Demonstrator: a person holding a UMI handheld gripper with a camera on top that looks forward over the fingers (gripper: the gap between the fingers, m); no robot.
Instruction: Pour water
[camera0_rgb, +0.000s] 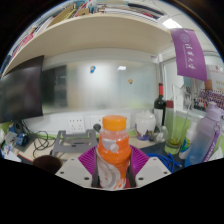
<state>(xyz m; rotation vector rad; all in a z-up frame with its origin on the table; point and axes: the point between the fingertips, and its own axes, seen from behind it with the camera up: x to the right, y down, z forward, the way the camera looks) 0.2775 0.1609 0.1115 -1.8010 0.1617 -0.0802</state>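
An orange bottle (113, 150) with an orange cap and a white-and-orange label stands upright between my fingers, lifted in front of the desk scene. My gripper (112, 172) is shut on the bottle, its purple pads (87, 160) pressing on both sides of the bottle's lower body. The bottle's base is hidden below between the fingers. No cup or other vessel shows clearly near the bottle.
Beyond the bottle is a cluttered desk with a power strip (72, 139), a dark wine bottle (160, 104), a kettle-like object (146, 124) and a clear plastic bottle (203, 140) at right. A dark monitor (22, 90) stands at left, a shelf (90, 35) overhead.
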